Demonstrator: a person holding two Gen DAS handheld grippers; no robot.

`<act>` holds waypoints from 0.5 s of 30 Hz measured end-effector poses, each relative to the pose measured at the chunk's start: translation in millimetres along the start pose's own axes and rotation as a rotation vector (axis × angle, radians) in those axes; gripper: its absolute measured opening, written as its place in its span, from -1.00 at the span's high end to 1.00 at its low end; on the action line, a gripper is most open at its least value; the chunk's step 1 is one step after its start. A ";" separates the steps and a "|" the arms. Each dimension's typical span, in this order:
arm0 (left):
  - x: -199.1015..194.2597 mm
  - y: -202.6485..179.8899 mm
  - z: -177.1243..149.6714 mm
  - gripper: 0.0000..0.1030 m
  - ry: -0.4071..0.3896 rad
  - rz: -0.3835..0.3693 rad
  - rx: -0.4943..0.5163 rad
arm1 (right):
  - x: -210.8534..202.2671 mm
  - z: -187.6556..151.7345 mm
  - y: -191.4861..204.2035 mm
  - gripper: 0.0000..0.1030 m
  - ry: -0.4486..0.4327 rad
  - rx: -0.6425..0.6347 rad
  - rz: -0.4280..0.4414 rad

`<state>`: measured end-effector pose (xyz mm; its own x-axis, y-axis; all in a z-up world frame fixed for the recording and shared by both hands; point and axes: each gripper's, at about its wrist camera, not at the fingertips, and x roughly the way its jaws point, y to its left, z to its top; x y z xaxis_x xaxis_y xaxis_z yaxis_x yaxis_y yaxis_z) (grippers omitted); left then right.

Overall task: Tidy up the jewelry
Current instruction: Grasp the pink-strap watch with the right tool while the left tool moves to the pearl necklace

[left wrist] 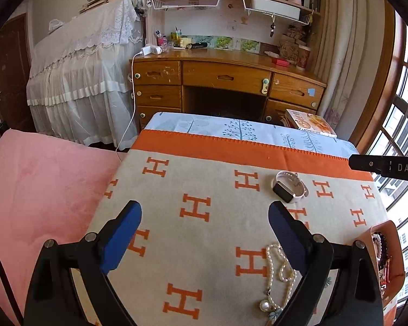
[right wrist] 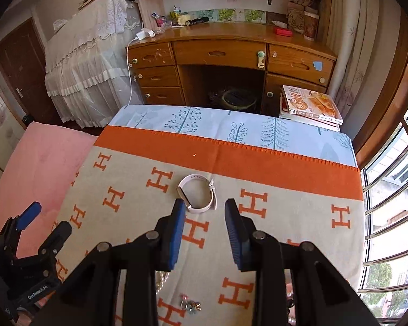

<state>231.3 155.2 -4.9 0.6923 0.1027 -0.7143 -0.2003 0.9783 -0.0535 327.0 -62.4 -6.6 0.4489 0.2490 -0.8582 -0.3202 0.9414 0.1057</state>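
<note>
A: Start close in. What's nearest the left gripper (left wrist: 204, 233)?

B: A white pearl necklace with a large pearl pendant (left wrist: 278, 277) lies heaped on the beige blanket patterned with orange H letters (left wrist: 193, 184), right against the inside of its right-hand finger. Just beyond that finger there's a peach-coloured tray (left wrist: 394, 244) at the blanket's edge with dark and pale bead bracelets in it.

A: And under the right gripper (right wrist: 205, 231)?

B: A small cluster of pastel rings or charms (right wrist: 190, 305), too small to tell apart. Past its fingertips sits the white-strapped smartwatch with a dark square face (right wrist: 198, 197), lying on its side, strap looped shut.

A: What could go wrong?

B: I'd guess the watch comes next. The looped strap is springy, so a pinch on one side could flip it or skid it across the blanket. The necklace is a loose tangle; a finger brushing past could drag it.

A: Gripper states?

B: Left jaws spread wide, nothing between them, only blanket. Right jaws partly apart, empty too, hovering short of the watch without touching it.

A: Farthest back?

B: An orange band, then a pale blue tree-print sheet (right wrist: 231, 125), then a wooden desk with drawers (right wrist: 220, 51).
</note>
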 end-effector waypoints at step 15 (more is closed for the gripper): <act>111.2 -16.7 18.6 -0.81 0.214 -0.103 0.000 | 124.7 17.3 -13.1 0.41 0.226 0.056 -0.005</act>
<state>324.5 153.7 -70.5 0.5461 -0.0381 -0.8368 -0.1359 0.9817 -0.1334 401.6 -39.7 -106.3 0.2502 0.1931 -0.9488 -0.2685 0.9553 0.1237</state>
